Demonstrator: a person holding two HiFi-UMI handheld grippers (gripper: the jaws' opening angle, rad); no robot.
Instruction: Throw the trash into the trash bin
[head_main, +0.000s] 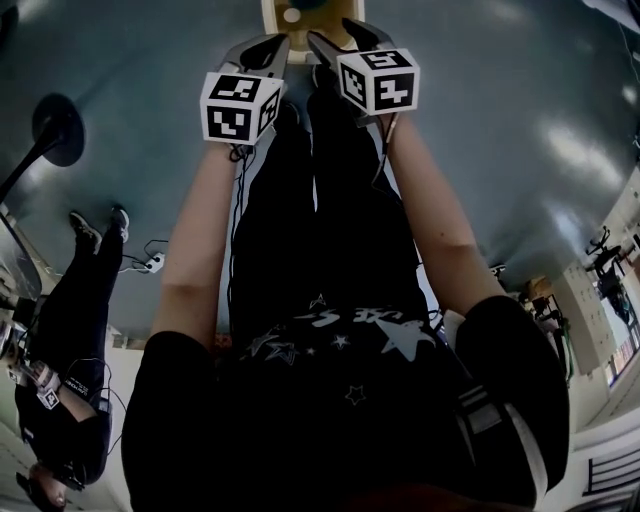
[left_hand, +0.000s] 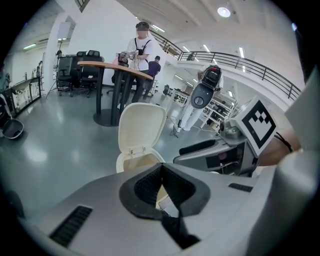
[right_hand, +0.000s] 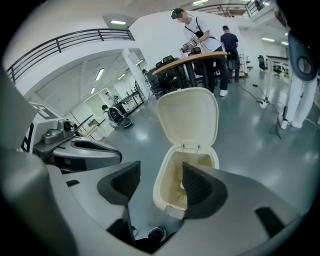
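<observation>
Right gripper view: floor (right_hand: 260, 145) surrounds open trash bin (right_hand: 160, 189).

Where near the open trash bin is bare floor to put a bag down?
In the right gripper view, bare floor lies right of the trash bin, up to the white stand. It is also free between bin and the table's round base. Crowded: behind the lid, people at the table.

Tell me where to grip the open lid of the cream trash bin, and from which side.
Best grip the lid at its free top edge, from the front above the bin: it stands upright, hinged at the back rim, leaving that thin edge exposed.
</observation>
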